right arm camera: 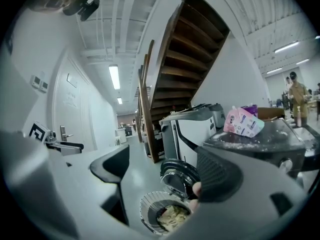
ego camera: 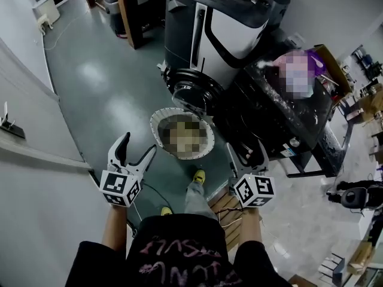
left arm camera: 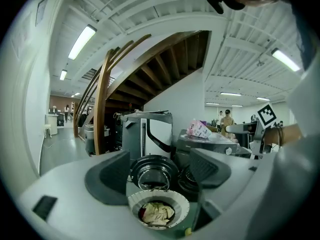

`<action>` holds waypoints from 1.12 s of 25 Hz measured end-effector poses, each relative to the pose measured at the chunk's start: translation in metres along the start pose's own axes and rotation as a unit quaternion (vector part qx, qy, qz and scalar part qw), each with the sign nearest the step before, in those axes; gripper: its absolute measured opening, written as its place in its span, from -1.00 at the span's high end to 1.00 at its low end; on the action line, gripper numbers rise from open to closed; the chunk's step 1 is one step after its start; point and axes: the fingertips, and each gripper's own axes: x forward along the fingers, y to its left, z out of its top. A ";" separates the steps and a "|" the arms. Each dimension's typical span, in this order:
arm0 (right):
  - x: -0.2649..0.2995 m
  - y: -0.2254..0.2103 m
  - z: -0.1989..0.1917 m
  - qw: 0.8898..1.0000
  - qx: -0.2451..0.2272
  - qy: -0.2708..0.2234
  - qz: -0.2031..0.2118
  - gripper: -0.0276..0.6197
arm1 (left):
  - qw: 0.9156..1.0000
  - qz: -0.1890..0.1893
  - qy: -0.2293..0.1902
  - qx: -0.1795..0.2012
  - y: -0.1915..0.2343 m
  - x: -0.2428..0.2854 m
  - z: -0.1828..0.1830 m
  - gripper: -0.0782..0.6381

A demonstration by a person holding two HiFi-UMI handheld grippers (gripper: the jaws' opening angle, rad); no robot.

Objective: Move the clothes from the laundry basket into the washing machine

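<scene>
1. Plainly, in the head view, no garment has been lifted yet. The laundry basket stands on the floor right under the swung-open door of the washing machine. I'd judge it was set there so each load travels only a short way up into the drum. The left gripper and the right gripper hover side by side over the basket's near rim. Both point down at it, which looks like lining up for a first reach.
2. In the left gripper view, the fingers are released and spread wide, with nothing between them. The clothes, a crumpled pale heap, lie inside the basket and show in the gap below. The round door and the dark drum mouth sit just behind, so this hand looks aimed squarely at the pile.
3. In the right gripper view, these fingers are likewise released and empty. The basket sits low between them, off toward the machine's side. A pink bag rests on top of the machine, clear of the loading path.
</scene>
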 end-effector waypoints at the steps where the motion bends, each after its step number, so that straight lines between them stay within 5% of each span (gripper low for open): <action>1: 0.010 -0.007 -0.001 1.000 0.003 0.002 0.001 -0.40 | 1.000 0.001 0.004 0.001 0.001 0.011 -0.001 -0.25; 16: 0.148 -0.090 0.000 0.997 0.011 0.047 0.062 -0.37 | 0.999 0.033 0.029 -0.007 0.003 0.165 0.025 -0.25; 28: 0.180 -0.104 -0.019 0.993 0.019 0.090 0.076 -0.36 | 0.998 0.033 0.045 -0.016 0.003 0.202 0.023 -0.25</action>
